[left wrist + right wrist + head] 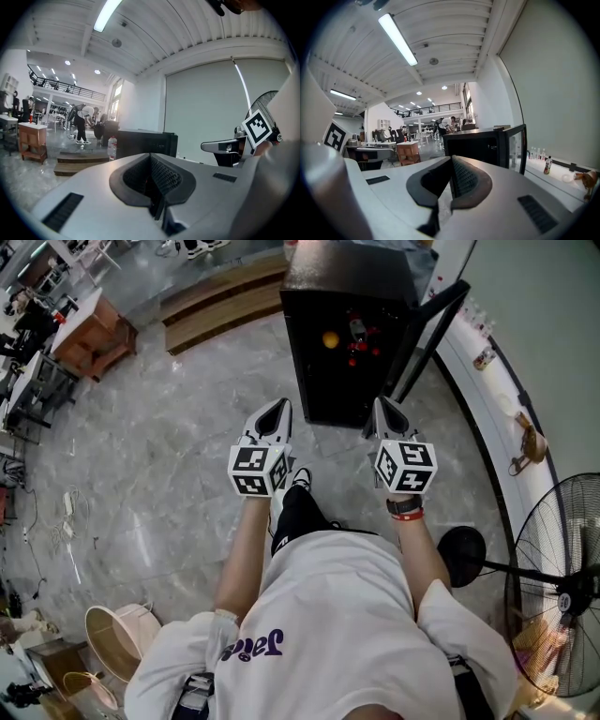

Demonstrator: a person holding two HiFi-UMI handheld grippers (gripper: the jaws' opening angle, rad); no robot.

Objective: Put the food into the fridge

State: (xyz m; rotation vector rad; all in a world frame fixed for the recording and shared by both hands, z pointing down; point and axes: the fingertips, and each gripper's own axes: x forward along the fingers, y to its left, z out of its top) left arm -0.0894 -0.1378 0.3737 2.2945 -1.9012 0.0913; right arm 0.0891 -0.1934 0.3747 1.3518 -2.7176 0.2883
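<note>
1. Food. The food I can see already lies inside the fridge: an orange round item on the left of the dark interior, and a cluster of small red items just right of it. I cannot identify the red items.

2. Handling (judgement). The orange round item looks like a fruit: light, firm, smooth-skinned and liable to roll. It should be gripped across its widest part with moderate pressure, pads on opposite sides. The red items look small and possibly soft, so they would need a gentle grip. No food is visible outside the fridge.

3. Fridge. A low black cabinet on the floor. Its door stands swung open to the right, leaving the opening unobstructed.

4. Claws. My left claw and right claw are both clenched, pads together with nothing between them. Neither carries food.

5. Pose. Both forearms reach forward from my body, parallel. The claws sit side by side, apart from each other, pointing nearly level at the fridge opening. They stop short of the cabinet front, well apart from the food.
</note>
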